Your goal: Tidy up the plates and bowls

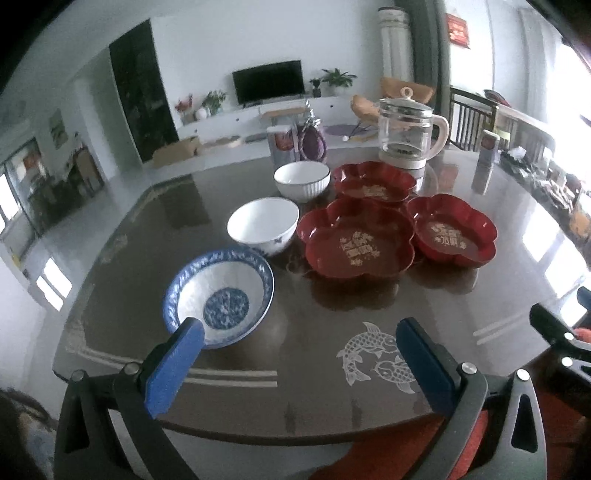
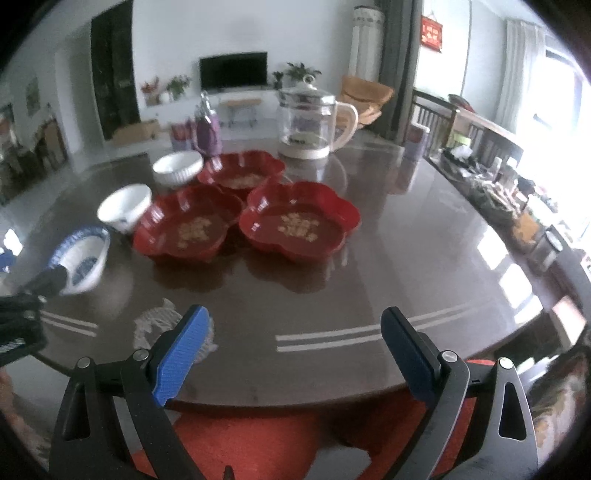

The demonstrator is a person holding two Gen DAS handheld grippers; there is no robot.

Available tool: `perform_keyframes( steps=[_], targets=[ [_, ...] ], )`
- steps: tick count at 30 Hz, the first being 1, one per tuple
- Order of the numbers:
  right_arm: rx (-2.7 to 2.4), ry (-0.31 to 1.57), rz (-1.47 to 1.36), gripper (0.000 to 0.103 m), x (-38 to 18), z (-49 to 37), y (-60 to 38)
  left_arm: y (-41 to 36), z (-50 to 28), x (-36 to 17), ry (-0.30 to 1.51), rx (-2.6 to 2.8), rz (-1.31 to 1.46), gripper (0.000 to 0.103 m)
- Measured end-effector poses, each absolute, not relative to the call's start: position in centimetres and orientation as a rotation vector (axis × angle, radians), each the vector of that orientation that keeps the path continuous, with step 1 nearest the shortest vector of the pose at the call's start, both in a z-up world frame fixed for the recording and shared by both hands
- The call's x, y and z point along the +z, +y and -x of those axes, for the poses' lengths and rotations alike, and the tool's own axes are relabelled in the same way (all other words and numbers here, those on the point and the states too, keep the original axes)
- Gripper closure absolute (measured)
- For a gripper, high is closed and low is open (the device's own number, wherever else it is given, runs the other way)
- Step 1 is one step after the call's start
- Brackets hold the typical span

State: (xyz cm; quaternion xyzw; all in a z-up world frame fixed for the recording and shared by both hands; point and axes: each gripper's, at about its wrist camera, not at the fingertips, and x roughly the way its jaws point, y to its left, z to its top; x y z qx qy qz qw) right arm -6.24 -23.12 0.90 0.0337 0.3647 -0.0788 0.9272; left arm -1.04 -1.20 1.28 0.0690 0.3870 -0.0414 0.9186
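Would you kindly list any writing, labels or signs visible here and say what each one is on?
None can be read outright.
Gold characters inside the front red tray: too blurred to read.
Gold characters inside the right red tray and the back red tray: also blurred.
Red wall sign with gold writing: too small.
Carton and slim can on the table: printing illegible.
Glass kettle base markings: illegible.

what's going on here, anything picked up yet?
Nothing picked up. A person holds both tools open over the near edge of the table. The left tool is nearest the blue bowl, with one finger in front of its rim. The right tool hovers over bare table. Two white bowls and three red plates sit unstacked, clustered mid-table.
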Motion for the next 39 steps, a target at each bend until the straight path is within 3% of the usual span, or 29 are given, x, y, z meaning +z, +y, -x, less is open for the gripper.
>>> perform_keyframes(
  steps=[39],
  targets=[
    [-0.046,0.78,-0.094,0.007,-0.7,6.1,-21.8,-0.9,0.2,-1.6,0.93,-0.146,-0.111,0.0]
  ],
)
